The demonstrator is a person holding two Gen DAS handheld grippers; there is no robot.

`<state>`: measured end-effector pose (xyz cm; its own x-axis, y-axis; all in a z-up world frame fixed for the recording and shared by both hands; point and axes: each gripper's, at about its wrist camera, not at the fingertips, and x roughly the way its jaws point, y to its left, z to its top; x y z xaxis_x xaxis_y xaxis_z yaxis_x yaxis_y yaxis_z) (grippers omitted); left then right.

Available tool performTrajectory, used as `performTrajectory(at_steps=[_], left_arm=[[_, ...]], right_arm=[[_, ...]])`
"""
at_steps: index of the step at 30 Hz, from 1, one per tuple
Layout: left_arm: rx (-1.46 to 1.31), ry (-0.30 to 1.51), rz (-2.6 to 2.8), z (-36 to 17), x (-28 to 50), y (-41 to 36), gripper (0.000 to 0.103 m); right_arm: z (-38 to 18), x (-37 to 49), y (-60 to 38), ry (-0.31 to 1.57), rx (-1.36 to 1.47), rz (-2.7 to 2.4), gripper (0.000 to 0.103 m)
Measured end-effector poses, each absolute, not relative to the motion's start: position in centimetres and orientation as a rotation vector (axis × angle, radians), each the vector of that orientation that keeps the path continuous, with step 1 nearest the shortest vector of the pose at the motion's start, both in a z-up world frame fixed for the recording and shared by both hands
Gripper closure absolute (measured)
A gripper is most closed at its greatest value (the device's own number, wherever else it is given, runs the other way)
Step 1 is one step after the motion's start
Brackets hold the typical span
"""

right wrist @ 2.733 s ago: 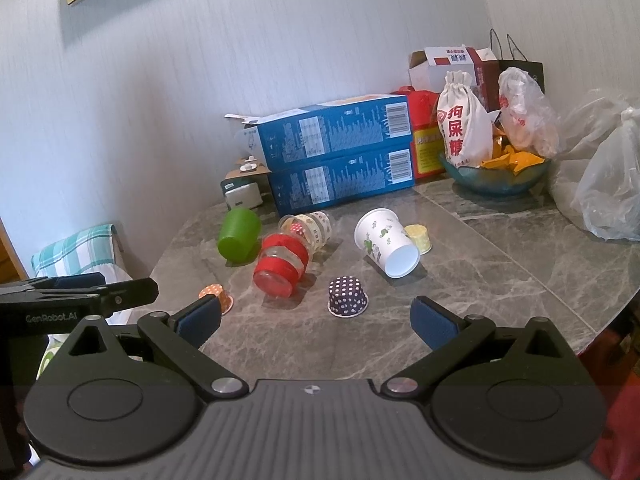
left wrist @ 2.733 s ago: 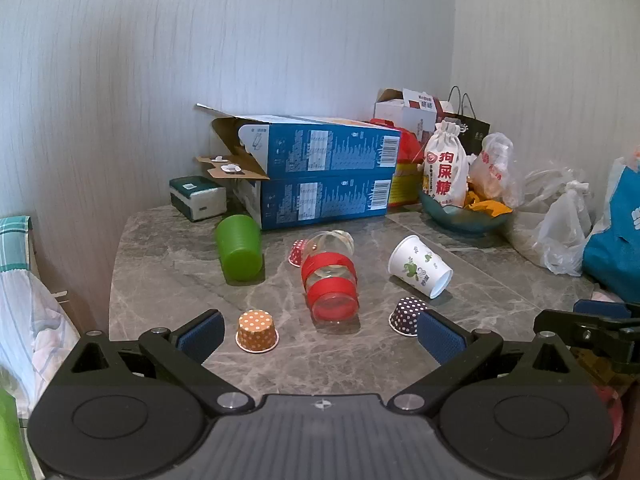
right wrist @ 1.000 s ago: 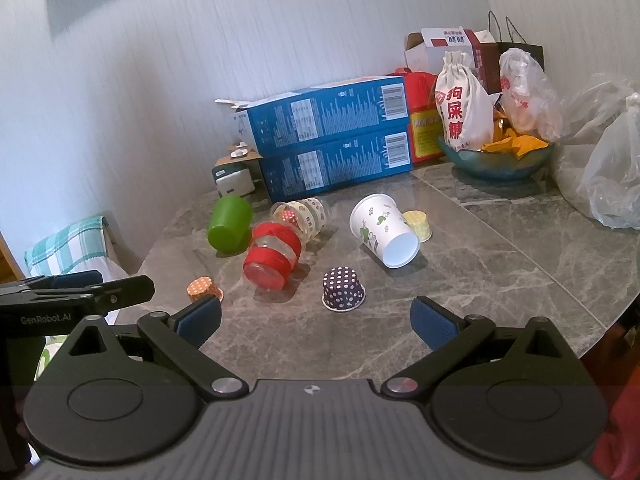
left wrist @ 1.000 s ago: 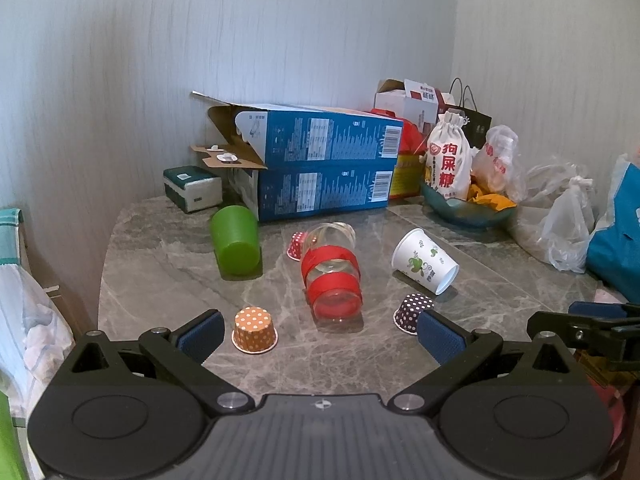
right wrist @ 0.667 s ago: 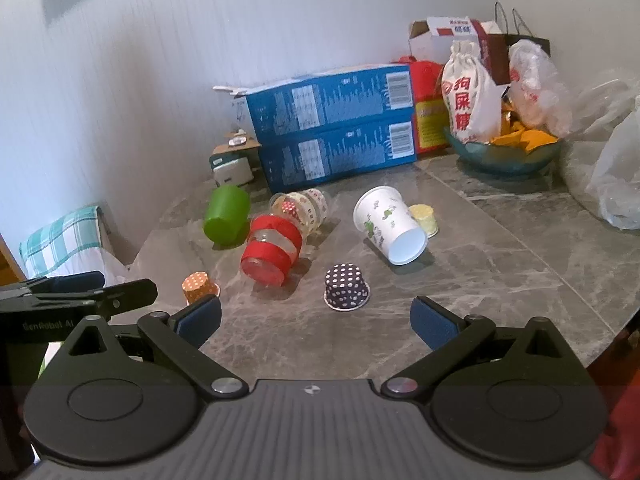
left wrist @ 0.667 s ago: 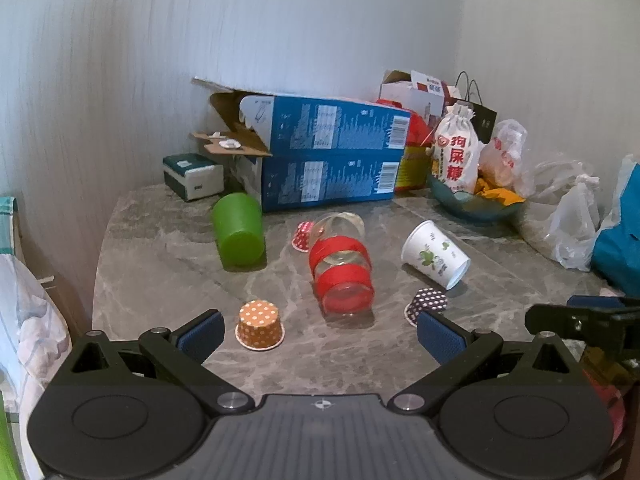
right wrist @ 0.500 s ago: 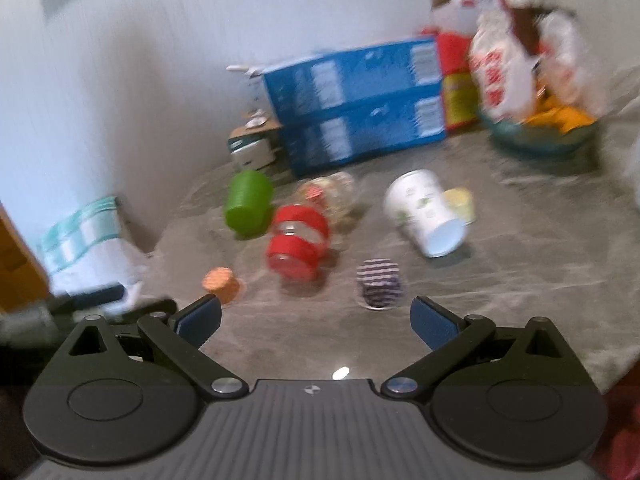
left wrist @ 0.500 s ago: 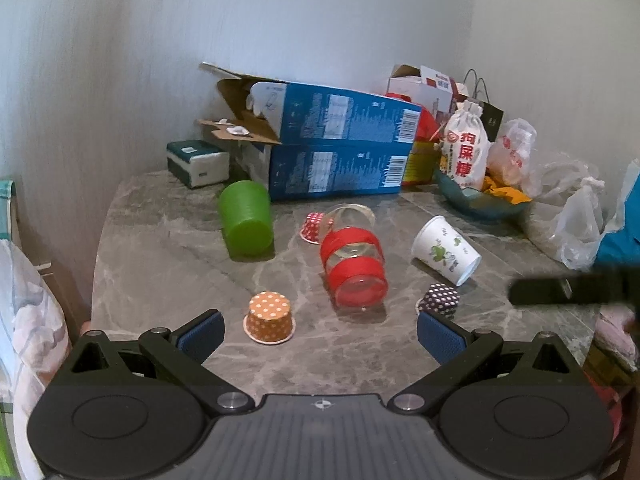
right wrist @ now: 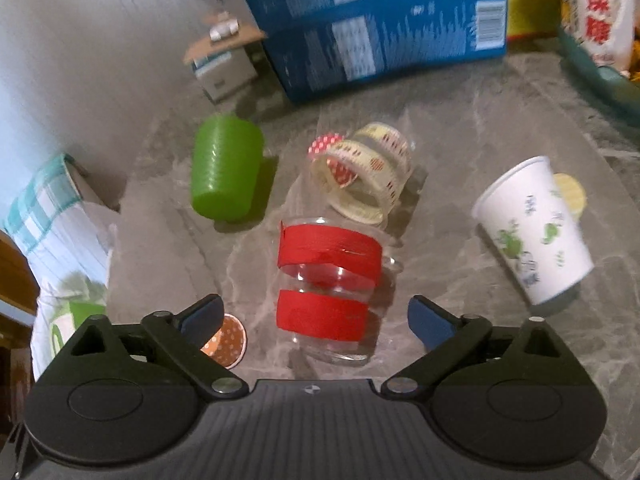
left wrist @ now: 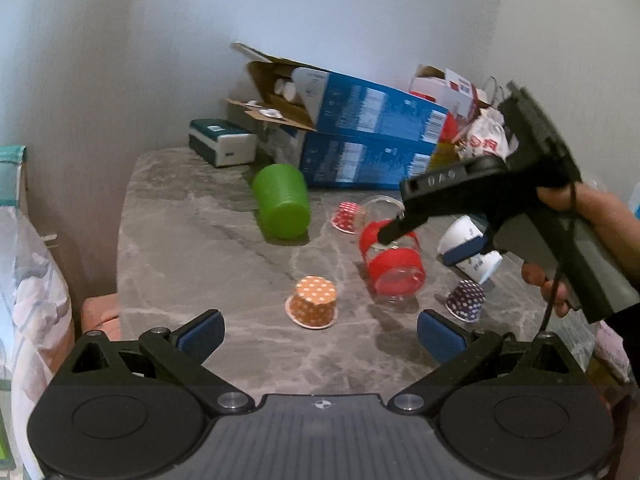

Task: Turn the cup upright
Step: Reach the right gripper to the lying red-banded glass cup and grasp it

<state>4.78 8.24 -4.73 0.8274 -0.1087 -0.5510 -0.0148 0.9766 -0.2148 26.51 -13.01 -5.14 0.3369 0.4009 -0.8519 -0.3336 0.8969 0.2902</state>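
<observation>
A clear glass cup with two red bands (right wrist: 326, 286) lies on its side on the grey marble table (right wrist: 460, 240); it also shows in the left wrist view (left wrist: 390, 262). My right gripper (right wrist: 316, 318) is open, hovering just above it with a finger on either side, not touching. In the left wrist view the right gripper (left wrist: 432, 236) reaches in from the right over the cup. My left gripper (left wrist: 320, 334) is open and empty near the table's front, behind an orange dotted paper cup (left wrist: 313, 301).
A green cup (right wrist: 224, 168), a glass with cream bands (right wrist: 366, 168) and a white paper cup (right wrist: 534, 228) lie on their sides. A purple dotted cup (left wrist: 464, 300) sits upside down. Blue boxes (right wrist: 380, 20) and a bowl with bags (right wrist: 592, 60) stand behind.
My right gripper has swung forward and down over the red-banded glass, coming into the left wrist view. My left gripper has shifted slightly. No cup has moved.
</observation>
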Motion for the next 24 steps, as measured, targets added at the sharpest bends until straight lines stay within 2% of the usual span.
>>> performTrajectory(at_steps=[11, 15, 20, 24], left_arm=[[-0.270, 0.580, -0.050, -4.8, 3.2, 10.1, 0.000], [-0.282, 0.576, -0.045, -4.9, 2.6, 10.4, 0.000], [-0.288, 0.559, -0.056, -4.5, 1.5, 10.1, 0.000], [-0.301, 0.555, -0.077, -4.3, 0.4, 9.7, 0.000]], right_arm=[[-7.6, 28.2, -10.3, 1.222, 0.001, 0.401, 0.024], [-8.5, 27.8, -9.9, 1.234, -0.037, 0.399, 0.042], [-7.5, 26.3, -10.1, 1.180, -0.064, 0.410, 0.043], [-4.6, 23.0, -11.7, 1.089, -0.057, 0.447, 0.043]])
